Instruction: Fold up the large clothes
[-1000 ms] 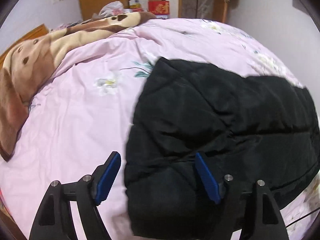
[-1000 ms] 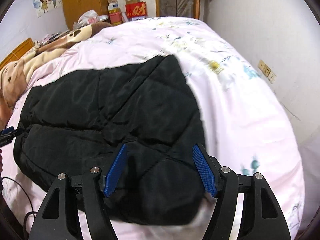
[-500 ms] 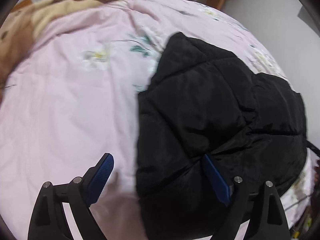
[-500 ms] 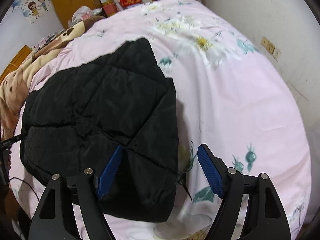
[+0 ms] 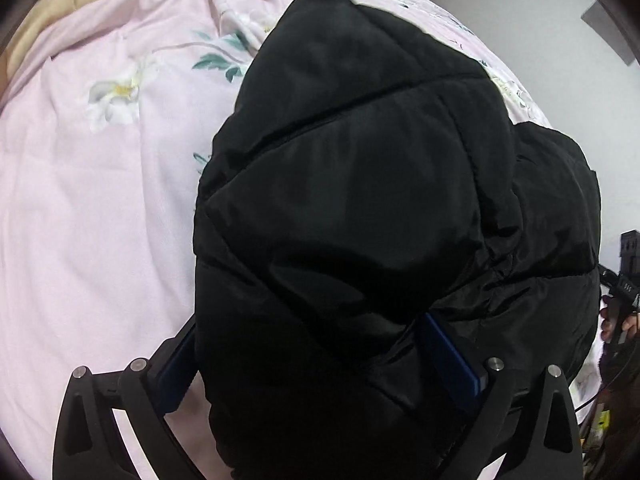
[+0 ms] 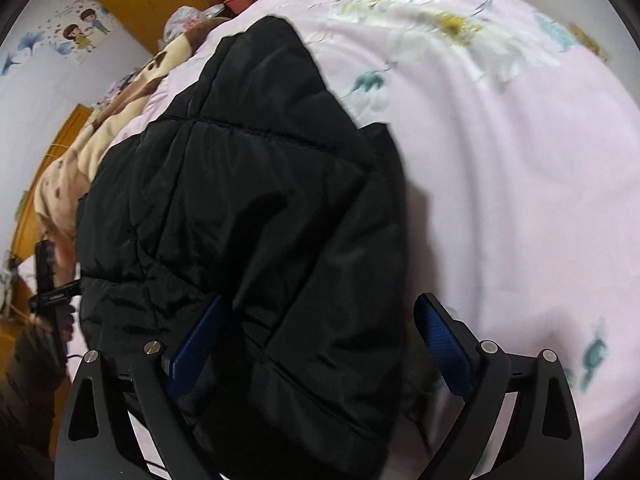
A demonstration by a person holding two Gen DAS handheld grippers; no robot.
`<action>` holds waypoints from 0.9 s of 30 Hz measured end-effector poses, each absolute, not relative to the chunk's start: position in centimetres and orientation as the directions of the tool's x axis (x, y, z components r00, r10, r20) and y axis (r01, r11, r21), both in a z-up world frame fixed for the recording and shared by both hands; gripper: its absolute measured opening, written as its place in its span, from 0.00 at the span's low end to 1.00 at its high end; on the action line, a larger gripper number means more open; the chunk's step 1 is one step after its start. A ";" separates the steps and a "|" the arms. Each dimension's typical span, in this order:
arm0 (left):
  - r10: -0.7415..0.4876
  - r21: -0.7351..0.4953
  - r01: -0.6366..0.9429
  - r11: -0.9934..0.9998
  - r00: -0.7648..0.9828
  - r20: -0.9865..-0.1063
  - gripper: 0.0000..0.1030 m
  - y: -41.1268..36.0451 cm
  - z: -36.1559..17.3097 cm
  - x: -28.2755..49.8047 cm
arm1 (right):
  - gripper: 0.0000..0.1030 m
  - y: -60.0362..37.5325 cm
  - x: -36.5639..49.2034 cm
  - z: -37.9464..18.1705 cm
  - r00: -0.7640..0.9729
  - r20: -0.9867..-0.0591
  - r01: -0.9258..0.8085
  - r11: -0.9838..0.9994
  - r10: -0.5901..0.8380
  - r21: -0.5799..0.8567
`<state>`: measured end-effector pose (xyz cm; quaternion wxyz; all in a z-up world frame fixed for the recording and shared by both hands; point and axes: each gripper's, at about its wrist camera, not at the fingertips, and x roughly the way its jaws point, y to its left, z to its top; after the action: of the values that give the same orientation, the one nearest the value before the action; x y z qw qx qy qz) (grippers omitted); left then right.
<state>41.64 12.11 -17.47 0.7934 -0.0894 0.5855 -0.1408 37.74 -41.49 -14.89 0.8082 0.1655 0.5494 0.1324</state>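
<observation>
There is one coat [image 5: 360,216], one bed [image 5: 100,200], one blanket [image 6: 80,160] and two grippers.

The coat is black and puffy, with stitched lines that make big squares. It is shiny and crinkled. It lies folded in layers on the pink bed with flower prints. In the left view it fills the middle and runs from 12 o'clock down to 6 o'clock. In the right view the coat [image 6: 248,240] also fills the middle, with bare bed [image 6: 520,180] out at 3 o'clock.

The left gripper [image 5: 316,364] has its fingers spread wide, and the near edge of the coat sits between them. The right gripper [image 6: 320,344] is spread wide too, with the coat's edge between its blue pads [image 6: 444,348]. I cannot tell if the pads touch the coat.

The brown and tan blanket lies at 9 o'clock in the right view, past the coat.
</observation>
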 end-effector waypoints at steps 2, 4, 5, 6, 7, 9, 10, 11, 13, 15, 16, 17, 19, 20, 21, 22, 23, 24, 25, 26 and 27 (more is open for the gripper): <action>-0.339 -0.318 0.120 0.940 0.266 -0.902 1.00 12.3 -17.8 41.8 | 0.92 -41.1 38.0 -15.2 0.352 -0.843 -0.049 0.907 0.408 0.418; -0.345 -0.322 0.128 0.938 0.256 -0.903 1.00 12.4 -18.0 41.9 | 0.92 -40.8 38.2 -15.4 0.344 -0.838 -0.064 0.901 0.424 0.429; -0.347 -0.324 0.131 0.937 0.252 -0.903 1.00 12.5 -18.1 42.0 | 0.92 -40.8 38.3 -15.5 0.340 -0.835 -0.067 0.897 0.432 0.437; -0.352 -0.328 0.135 0.935 0.246 -0.903 1.00 12.5 -18.3 42.1 | 0.92 -40.7 38.4 -15.6 0.337 -0.833 -0.073 0.894 0.439 0.442; -0.356 -0.332 0.135 0.934 0.238 -0.904 1.00 12.5 -18.6 42.1 | 0.92 -40.6 38.5 -15.7 0.329 -0.829 -0.084 0.889 0.451 0.450; -0.352 -0.328 0.134 0.935 0.236 -0.906 1.00 12.6 -18.9 42.3 | 0.92 -40.4 39.0 -16.0 0.314 -0.831 -0.093 0.886 0.459 0.454; -0.344 -0.319 0.135 0.938 0.240 -0.908 1.00 12.5 -18.9 42.3 | 0.92 -40.1 39.2 -16.1 0.309 -0.832 -0.105 0.886 0.460 0.451; -0.326 -0.300 0.138 0.944 0.245 -0.913 1.00 12.3 -19.0 42.2 | 0.92 -39.9 39.3 -16.2 0.304 -0.836 -0.112 0.888 0.457 0.446; -0.295 -0.264 0.150 0.953 0.248 -0.923 1.00 11.6 -19.2 42.1 | 0.92 -38.9 39.6 -16.5 0.288 -0.846 -0.134 0.894 0.448 0.428; -0.285 -0.255 0.149 0.955 0.242 -0.927 1.00 11.3 -19.3 42.2 | 0.92 -38.2 39.7 -16.6 0.276 -0.854 -0.147 0.897 0.441 0.416; -0.290 -0.262 0.141 0.955 0.238 -0.927 0.97 11.4 -19.4 42.2 | 0.92 -37.8 39.8 -16.6 0.270 -0.859 -0.152 0.900 0.436 0.409; -0.298 -0.271 0.140 0.952 0.238 -0.924 0.92 11.4 -19.3 42.2 | 0.91 -37.7 39.8 -16.6 0.267 -0.859 -0.153 0.899 0.437 0.409; -0.315 -0.286 0.146 0.947 0.241 -0.918 0.84 11.8 -19.0 42.0 | 0.82 -37.3 39.8 -16.2 0.269 -0.853 -0.166 0.893 0.448 0.417; -0.326 -0.297 0.147 0.943 0.244 -0.913 0.78 11.9 -18.8 41.8 | 0.79 -37.2 39.8 -16.1 0.271 -0.849 -0.171 0.891 0.454 0.421; -0.328 -0.300 0.147 0.943 0.246 -0.912 0.76 12.0 -18.6 41.7 | 0.74 -37.1 39.6 -15.9 0.271 -0.845 -0.180 0.887 0.461 0.426; -0.327 -0.297 0.153 0.943 0.247 -0.912 0.72 11.9 -18.5 41.6 | 0.70 -36.9 39.5 -15.7 0.271 -0.841 -0.193 0.883 0.468 0.429; -0.333 -0.302 0.152 0.941 0.249 -0.910 0.69 12.0 -18.3 41.7 | 0.68 -37.0 39.4 -15.5 0.274 -0.836 -0.203 0.878 0.475 0.432; -0.341 -0.312 0.146 0.939 0.253 -0.906 0.69 12.2 -18.2 41.6 | 0.67 -37.0 39.3 -15.4 0.276 -0.832 -0.209 0.875 0.482 0.437; -0.346 -0.318 0.145 0.937 0.254 -0.903 0.70 12.5 -18.3 41.6 | 0.67 -37.0 39.2 -15.4 0.279 -0.832 -0.211 0.876 0.480 0.434; -0.349 -0.320 0.148 0.936 0.257 -0.901 0.74 12.7 -18.4 41.6 | 0.67 -36.8 39.3 -15.4 0.282 -0.831 -0.212 0.876 0.479 0.433; -0.352 -0.327 0.136 0.935 0.253 -0.901 0.77 13.0 -18.7 41.7 | 0.67 -36.8 39.3 -15.5 0.283 -0.832 -0.211 0.877 0.477 0.431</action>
<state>41.70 12.95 -18.69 0.7862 -0.0911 0.5912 -0.1552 39.28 -36.78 -15.48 0.7921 0.1190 0.5579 0.2172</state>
